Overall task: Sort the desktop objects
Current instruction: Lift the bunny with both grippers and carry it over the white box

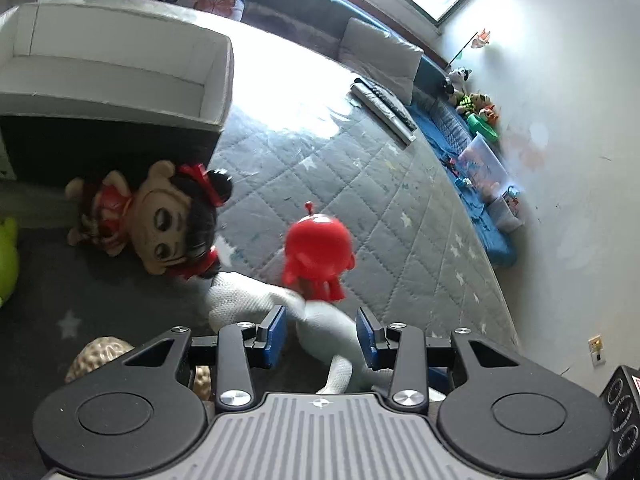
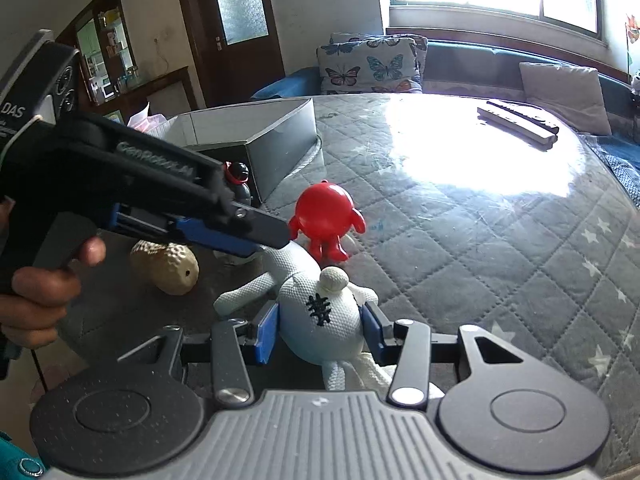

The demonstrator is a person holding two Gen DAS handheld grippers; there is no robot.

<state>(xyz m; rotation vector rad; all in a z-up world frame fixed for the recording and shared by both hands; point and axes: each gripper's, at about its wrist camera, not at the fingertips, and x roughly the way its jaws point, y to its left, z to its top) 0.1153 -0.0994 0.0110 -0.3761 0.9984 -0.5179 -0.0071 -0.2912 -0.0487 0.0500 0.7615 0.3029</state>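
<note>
A white knitted plush toy [image 2: 320,320] lies on the quilted table cover. My right gripper [image 2: 318,330] is shut on its round head, blue pads against both sides. My left gripper [image 1: 321,330] straddles the plush's body [image 1: 320,332] with its blue fingers [image 1: 276,334] open and a gap at each side; it also shows in the right wrist view [image 2: 264,236]. A red round figurine [image 1: 318,250] stands just beyond the plush, also in the right wrist view [image 2: 326,220]. A doll with black hair and red bows [image 1: 160,220] lies to the left.
An open white-lined box [image 1: 116,76] stands at the back left, also in the right wrist view [image 2: 256,136]. A beige dimpled ball [image 2: 168,266] lies left of the plush. A green toy [image 1: 8,256] is at the far left. A keyboard [image 1: 384,108] lies at the far side.
</note>
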